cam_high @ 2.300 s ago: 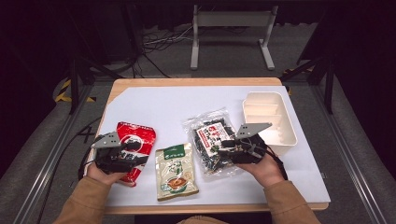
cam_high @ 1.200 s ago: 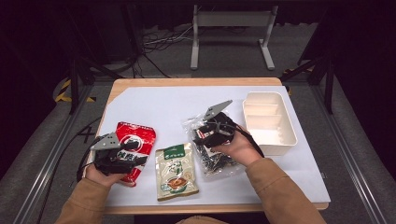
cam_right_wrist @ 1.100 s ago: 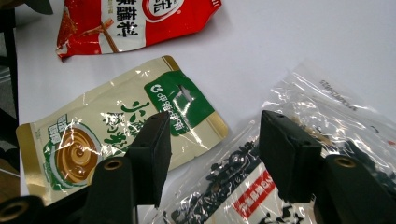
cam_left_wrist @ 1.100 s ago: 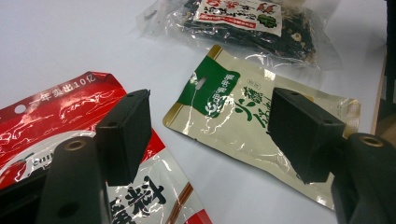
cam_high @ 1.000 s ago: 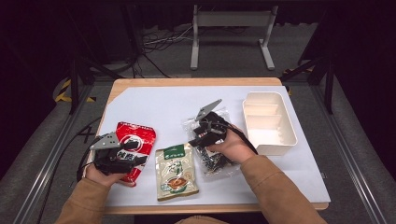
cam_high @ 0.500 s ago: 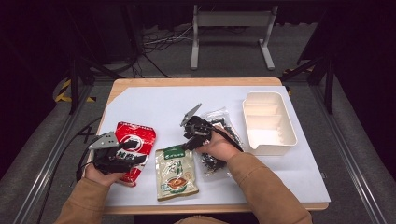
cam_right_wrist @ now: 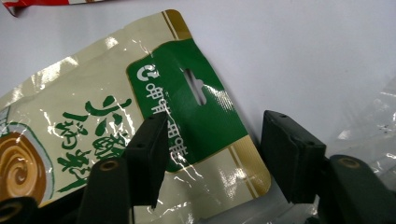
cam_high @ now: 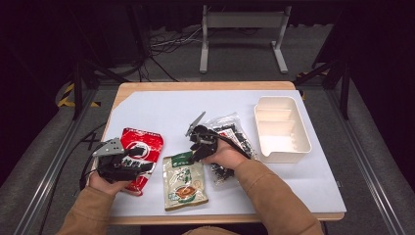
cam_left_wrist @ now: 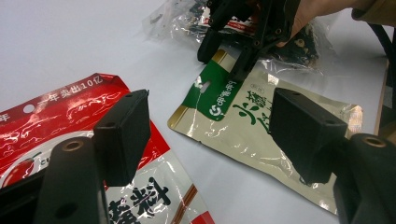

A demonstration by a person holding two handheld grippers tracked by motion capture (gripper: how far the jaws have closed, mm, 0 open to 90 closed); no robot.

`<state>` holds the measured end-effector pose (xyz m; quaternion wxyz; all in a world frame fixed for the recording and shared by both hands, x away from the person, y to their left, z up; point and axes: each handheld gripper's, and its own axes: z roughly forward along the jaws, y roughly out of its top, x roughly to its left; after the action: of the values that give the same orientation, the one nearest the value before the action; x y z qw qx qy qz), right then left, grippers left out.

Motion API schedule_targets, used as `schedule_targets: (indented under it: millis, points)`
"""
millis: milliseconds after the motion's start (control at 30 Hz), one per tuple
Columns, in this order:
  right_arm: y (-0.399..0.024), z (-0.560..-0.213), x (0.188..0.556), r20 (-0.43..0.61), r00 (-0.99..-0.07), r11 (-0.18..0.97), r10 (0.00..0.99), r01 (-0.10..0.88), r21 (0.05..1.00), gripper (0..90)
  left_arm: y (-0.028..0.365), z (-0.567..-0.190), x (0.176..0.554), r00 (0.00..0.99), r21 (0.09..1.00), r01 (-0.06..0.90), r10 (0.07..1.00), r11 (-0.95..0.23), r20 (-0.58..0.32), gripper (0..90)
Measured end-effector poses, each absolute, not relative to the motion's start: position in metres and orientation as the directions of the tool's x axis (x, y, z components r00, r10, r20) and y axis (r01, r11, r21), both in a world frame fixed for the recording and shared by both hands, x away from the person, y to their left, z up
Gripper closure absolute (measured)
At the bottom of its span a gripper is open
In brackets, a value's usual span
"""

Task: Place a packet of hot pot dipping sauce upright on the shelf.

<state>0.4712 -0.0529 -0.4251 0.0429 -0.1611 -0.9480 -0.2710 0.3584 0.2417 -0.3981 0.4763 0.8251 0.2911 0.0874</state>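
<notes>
Right claw point(cam_high: 195, 142) has swung off the clear dark-snack bag point(cam_high: 230, 142) onto the green-cream packet point(cam_right_wrist: 140, 126): jaws apart, straddling its top corner, unclamped. We judge pickup next. Left claw point(cam_left_wrist: 205, 135), apart, hovers over red packet point(cam_high: 139, 152).

- Cream pouch point(cam_high: 184, 180): green header, gold trim, green lettering.
- Red pouch point(cam_high: 140, 152): white lettering.
- Clear bag point(cam_high: 230, 142): dark contents.
- Tray point(cam_high: 282, 128): white, three o'clock.

Setting: a lab or recording studio — dark surroundings, grey carpeted floor point(cam_high: 372, 161), loose cables point(cam_high: 161, 46), a metal stand point(cam_high: 242, 29) behind, and a white-covered wooden table point(cam_high: 161, 110) framed by aluminium rails point(cam_high: 49, 166).
</notes>
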Motion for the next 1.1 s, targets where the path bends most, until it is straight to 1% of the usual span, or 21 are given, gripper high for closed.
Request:
schedule_targets:
  millis: [67,100,200,367,500,667,700,867,1067,1100]
  points:
    - [-0.054,-0.424,0.471,0.183,-0.941,0.796,0.284,0.338,0.501,45.2,0.241,-0.398,0.358,0.815,0.837,0.397,0.564,-0.378,-0.132,30.0]
    - [-0.054,-0.422,0.470,0.188,-0.938,0.791,0.292,0.347,0.503,47.8,0.241,-0.398,0.358,0.815,0.836,0.398,0.564,-0.377,-0.134,30.0]
    - [-0.058,-0.413,0.467,0.217,-0.937,0.778,0.272,0.347,0.523,54.0,0.241,-0.398,0.358,0.816,0.836,0.396,0.563,-0.379,-0.132,30.0]
    - [-0.059,-0.405,0.458,0.209,-0.948,0.796,0.241,0.316,0.517,56.7,0.241,-0.398,0.359,0.817,0.838,0.392,0.562,-0.380,-0.127,29.9]
    - [-0.061,-0.402,0.456,0.235,-0.945,0.794,0.229,0.321,0.517,60.8,0.240,-0.398,0.358,0.815,0.836,0.400,0.563,-0.376,-0.137,29.9]
    - [-0.059,-0.400,0.452,0.242,-0.951,0.806,0.193,0.294,0.513,64.2,0.241,-0.399,0.359,0.814,0.836,0.400,0.566,-0.376,-0.135,29.9]
    - [-0.057,-0.399,0.449,0.232,-0.956,0.816,0.179,0.276,0.509,65.6,0.241,-0.399,0.359,0.814,0.836,0.401,0.565,-0.375,-0.137,29.8]
    - [-0.051,-0.406,0.447,0.190,-0.963,0.848,0.191,0.260,0.462,66.4,0.241,-0.398,0.358,0.815,0.837,0.398,0.564,-0.376,-0.135,29.7]
    - [-0.047,-0.411,0.446,0.154,-0.969,0.867,0.194,0.243,0.434,76.9,0.241,-0.399,0.358,0.814,0.836,0.400,0.565,-0.376,-0.135,29.6]
    - [-0.047,-0.411,0.446,0.154,-0.969,0.867,0.194,0.243,0.434,76.9,0.241,-0.399,0.358,0.814,0.836,0.400,0.565,-0.376,-0.135,29.6]
